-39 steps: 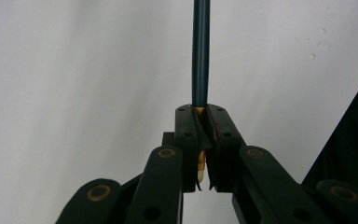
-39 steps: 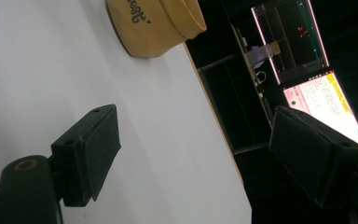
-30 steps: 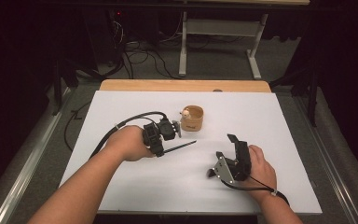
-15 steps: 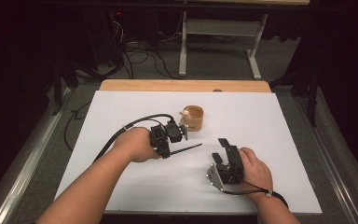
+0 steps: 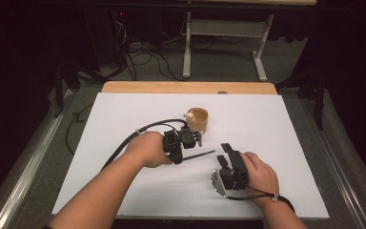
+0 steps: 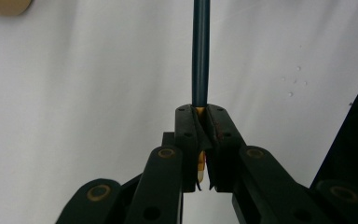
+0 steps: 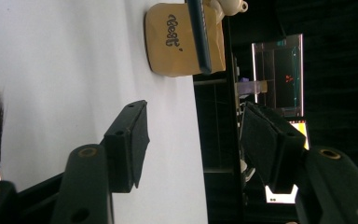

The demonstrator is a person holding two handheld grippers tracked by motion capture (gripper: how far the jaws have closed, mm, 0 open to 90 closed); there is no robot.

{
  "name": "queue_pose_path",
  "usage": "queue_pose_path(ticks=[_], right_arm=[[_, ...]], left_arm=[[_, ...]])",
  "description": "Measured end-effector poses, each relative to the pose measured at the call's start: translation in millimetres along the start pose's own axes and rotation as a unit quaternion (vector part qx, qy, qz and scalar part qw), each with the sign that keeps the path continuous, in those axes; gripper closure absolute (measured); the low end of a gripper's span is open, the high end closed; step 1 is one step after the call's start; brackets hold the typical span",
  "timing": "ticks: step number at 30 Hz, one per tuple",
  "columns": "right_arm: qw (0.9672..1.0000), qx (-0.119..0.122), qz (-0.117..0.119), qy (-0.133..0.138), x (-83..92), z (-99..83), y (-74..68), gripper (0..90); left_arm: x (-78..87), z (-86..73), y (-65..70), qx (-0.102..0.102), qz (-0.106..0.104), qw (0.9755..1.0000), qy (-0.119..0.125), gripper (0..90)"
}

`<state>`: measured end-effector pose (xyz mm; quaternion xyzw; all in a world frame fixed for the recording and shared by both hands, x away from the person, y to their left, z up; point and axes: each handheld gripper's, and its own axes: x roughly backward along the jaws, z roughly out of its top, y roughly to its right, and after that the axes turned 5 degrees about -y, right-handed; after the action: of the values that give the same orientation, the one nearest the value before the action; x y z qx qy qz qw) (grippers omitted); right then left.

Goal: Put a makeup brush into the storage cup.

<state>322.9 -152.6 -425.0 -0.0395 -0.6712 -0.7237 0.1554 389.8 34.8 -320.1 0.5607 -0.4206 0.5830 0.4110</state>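
While the white worktop (image 5: 124, 143) carries only a few things, we start from it: the tan cup (image 5: 199, 119) stands near its centre, a little toward twelve o'clock, with a small pale figure on its rim. At about seven o'clock from the cup sits the left hand-held gripper (image 5: 190, 143), clamped tight on the butt of a dark pencil (image 5: 201, 154); in the left gripper view that shaft (image 6: 201, 51) runs straight out from between the closed jaws toward twelve o'clock. The pencil's free end lies level, pointing toward three o'clock, just short of the cup.

We judge the step in hand to be carrying the pencil to the cup. To do it well, we would tip the shaft upright before lowering it, and aim past the figure so the cup does not topple.

At five o'clock from the cup rests the right hand-held gripper (image 5: 226, 155), its jaws half apart and just now closing, with nothing between them; in its own view the cup (image 7: 177, 39) stands ahead.
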Motion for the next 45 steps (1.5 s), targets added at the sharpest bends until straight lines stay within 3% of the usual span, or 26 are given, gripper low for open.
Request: queue_pose_path(ticks=[6, 7, 17, 45], right_arm=[[0.9998, 0.015, -0.005, 0.009, 1.8, 2.1, -1.6, 51.2], [0.9996, 0.027, -0.005, 0.009, 2.4, 3.2, -2.1, 53.9], [0.9993, 0.030, 0.004, 0.020, 4.2, 5.9, -1.4, 62.8], [0.9967, 0.074, 0.011, 0.033, 6.2, 8.7, -3.4, 80.7]], left_arm=[[-3.1, 3.3, 2.3, -0.003, -0.001, 1.0000, -0.002, 84.0], [-2.7, 4.0, 2.4, -0.004, -0.001, 1.0000, -0.005, 84.0], [-5.7, 9.0, 4.5, -0.012, -0.002, 0.9999, -0.009, 84.0], [-7.4, 23.6, 7.3, -0.012, -0.006, 0.9998, -0.016, 84.0]])
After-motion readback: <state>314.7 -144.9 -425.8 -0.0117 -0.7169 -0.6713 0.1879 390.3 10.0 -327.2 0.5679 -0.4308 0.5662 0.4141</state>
